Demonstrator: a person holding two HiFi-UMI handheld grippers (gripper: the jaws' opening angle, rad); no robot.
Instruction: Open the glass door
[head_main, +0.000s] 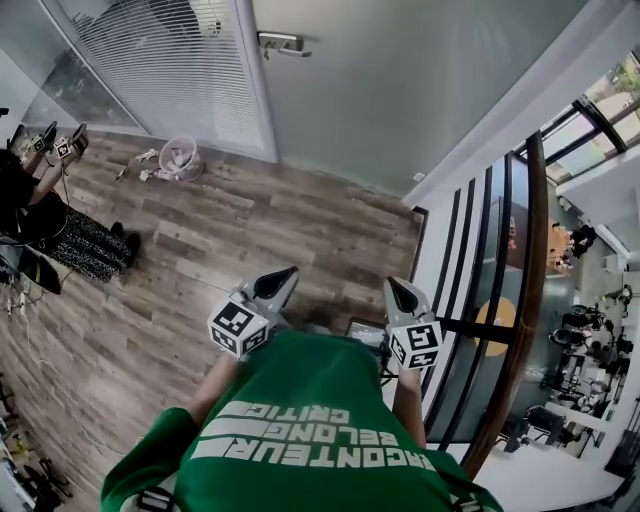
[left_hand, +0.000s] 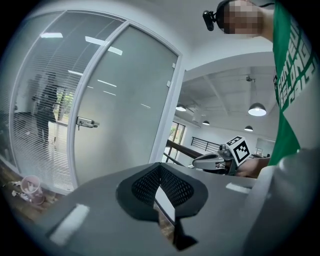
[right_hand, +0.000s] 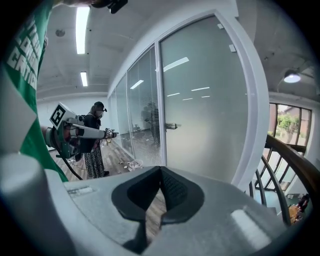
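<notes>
The door (head_main: 390, 85) is a frosted glass panel in a white frame, at the far side of the wooden floor (head_main: 230, 250). It stands closed. Its handle (head_main: 283, 44) sits on the door's left edge, next to a glazed panel with blinds (head_main: 165, 60).

Both grippers are held near the person's chest, well apart from the door and pointing toward it.

- Left gripper (head_main: 288, 272): the jaws are together at the tips, with nothing between them. Through the narrow slit lower down only floor shows. In the left gripper view the handle is to the left of the jaws and higher.
- Right gripper (head_main: 395, 284): the jaws are together at the tips and hold nothing. In the right gripper view the handle is straight ahead, above the jaw tips.

The two grippers are side by side, near each other but not touching.

A small pink bin (head_main: 178, 156) stands on the floor at the foot of the blinds panel, with scraps of litter around it. A second person (head_main: 60, 215) stands at the left. A dark railing (head_main: 508, 300) runs along the right side.
</notes>
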